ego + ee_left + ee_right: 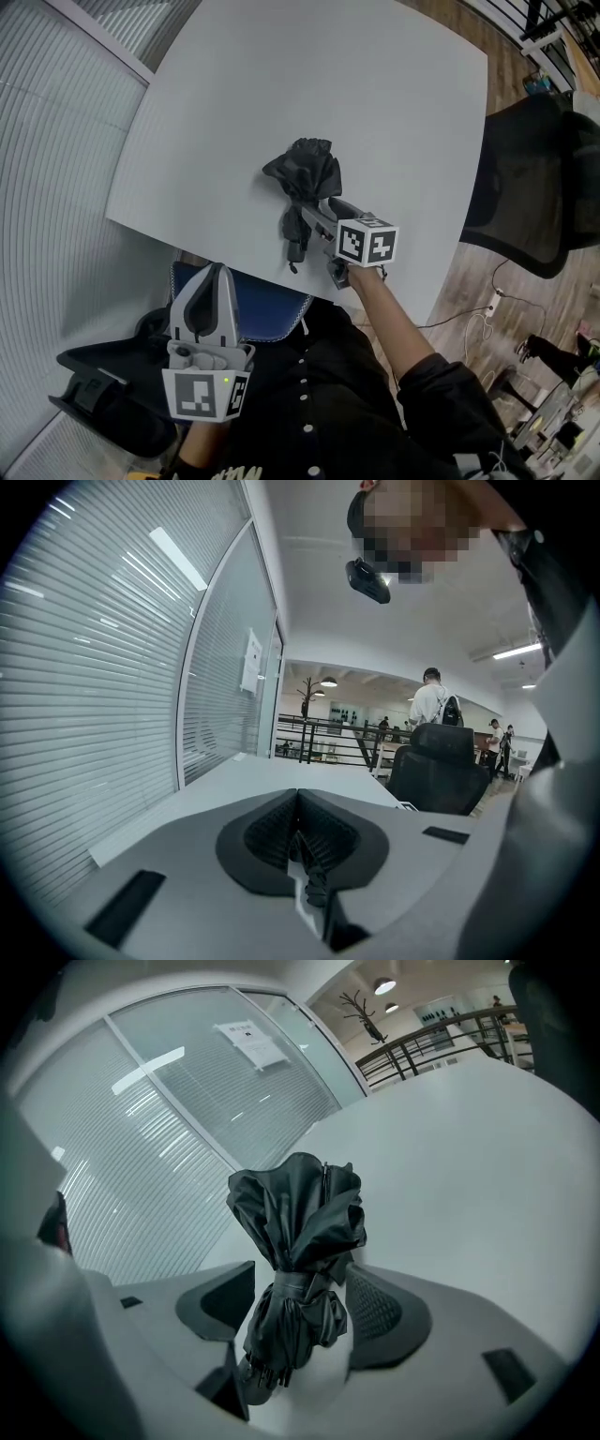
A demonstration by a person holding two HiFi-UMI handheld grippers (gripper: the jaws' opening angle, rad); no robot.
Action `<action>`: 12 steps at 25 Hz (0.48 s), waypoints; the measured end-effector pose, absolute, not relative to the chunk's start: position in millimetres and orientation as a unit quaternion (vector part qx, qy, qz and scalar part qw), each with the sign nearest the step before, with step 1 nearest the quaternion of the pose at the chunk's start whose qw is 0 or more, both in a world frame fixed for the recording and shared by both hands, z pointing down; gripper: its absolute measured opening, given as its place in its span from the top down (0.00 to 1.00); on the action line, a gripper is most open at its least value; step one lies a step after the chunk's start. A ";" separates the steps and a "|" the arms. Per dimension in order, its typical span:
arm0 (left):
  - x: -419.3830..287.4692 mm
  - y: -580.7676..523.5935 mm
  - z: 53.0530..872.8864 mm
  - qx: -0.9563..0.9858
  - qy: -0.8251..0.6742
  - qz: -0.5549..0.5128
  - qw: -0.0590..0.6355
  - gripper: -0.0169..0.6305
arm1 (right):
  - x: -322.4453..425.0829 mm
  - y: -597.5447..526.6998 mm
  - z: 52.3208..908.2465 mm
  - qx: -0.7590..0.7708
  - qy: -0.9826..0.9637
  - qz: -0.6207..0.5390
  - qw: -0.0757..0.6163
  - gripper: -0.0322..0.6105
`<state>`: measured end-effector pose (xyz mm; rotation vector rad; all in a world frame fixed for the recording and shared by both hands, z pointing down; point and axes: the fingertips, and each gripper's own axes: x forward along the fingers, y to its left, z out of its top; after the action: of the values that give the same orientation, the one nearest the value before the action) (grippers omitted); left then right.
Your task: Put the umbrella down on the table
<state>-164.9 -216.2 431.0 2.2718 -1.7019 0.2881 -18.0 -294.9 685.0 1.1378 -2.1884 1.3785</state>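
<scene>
Jaws of the right gripper (310,217) stand spread wide, one on each side of the umbrella (305,186), and in the right gripper view neither pad presses on the fabric: the one on the left of that view shows a clear gap, and the other is just beside the folds. The umbrella is black, folded and strapped round its middle. It lies on the white table (281,94) close to the near edge, a little toward the right-hand near corner. Its bunched canopy end points to the table's middle and its narrower end points to the person. In the right gripper view the umbrella (298,1232) fills the space between the right gripper's (300,1290) grey pads, with bare table (469,1147) beyond it. The person's forearm (394,319) reaches over the near edge behind that gripper's marker cube. The left gripper (214,274) is held off the table, outside the near edge toward the left-hand near corner and above a blue chair seat (258,305). Its jaws are pressed together with nothing between them, as the left gripper view (298,799) shows plainly. A black mesh chair (530,187) stands at the table's right edge on a wooden floor (473,286). A glass wall with blinds (47,187) runs along the left edge.
</scene>
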 end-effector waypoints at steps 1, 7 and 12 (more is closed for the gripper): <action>-164.1 -216.0 428.7 0.789 -0.590 0.098 0.141 0.95 | -14.6 -293.8 681.5 0.399 -0.768 0.474 0.159 0.47; -160.7 -214.7 411.8 0.791 -0.593 0.090 0.125 0.95 | 7.8 -293.3 632.6 0.421 -0.799 0.414 0.112 0.85; -160.3 -215.0 397.2 0.790 -0.599 0.078 0.108 0.95 | 12.6 -287.5 580.3 0.406 -0.851 0.318 0.103 0.88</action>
<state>-160.3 -215.0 397.2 2.3251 -1.7617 0.2284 12.6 -287.5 580.3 1.1971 -2.5117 0.9378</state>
